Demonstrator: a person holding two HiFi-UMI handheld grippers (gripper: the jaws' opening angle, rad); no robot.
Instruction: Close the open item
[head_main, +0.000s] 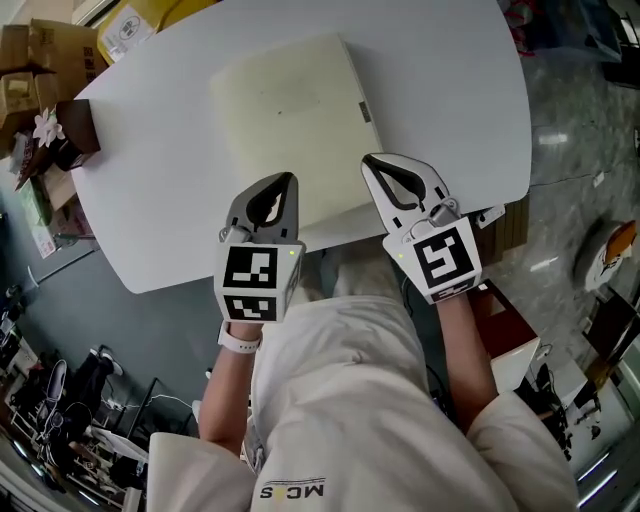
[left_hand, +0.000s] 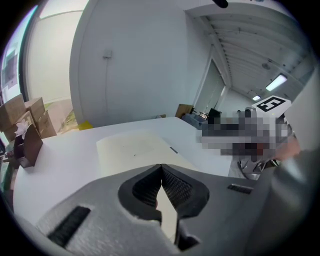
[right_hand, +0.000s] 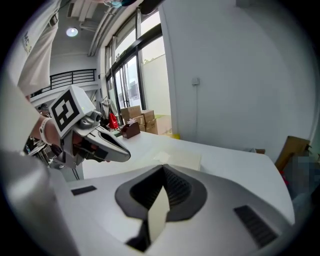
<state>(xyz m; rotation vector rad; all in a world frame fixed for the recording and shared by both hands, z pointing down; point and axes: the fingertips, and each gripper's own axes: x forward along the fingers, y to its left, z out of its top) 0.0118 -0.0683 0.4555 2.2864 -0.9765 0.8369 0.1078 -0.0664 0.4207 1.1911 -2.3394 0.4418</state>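
A flat cream-coloured case (head_main: 290, 125) lies with its lid down on the white table (head_main: 450, 80); it also shows as a pale slab in the left gripper view (left_hand: 132, 147) and in the right gripper view (right_hand: 179, 159). My left gripper (head_main: 291, 178) hangs above the case's near edge, its jaws shut with nothing between them (left_hand: 161, 165). My right gripper (head_main: 368, 160) is beside it over the near right corner of the case, tips together and empty (right_hand: 163, 168). Neither gripper touches the case.
A brown holder with a white flower (head_main: 65, 135) stands at the table's left edge. Cardboard boxes (head_main: 35, 55) and a yellow package (head_main: 135, 22) sit beyond the table at the upper left. The person's torso and legs fill the lower part of the head view.
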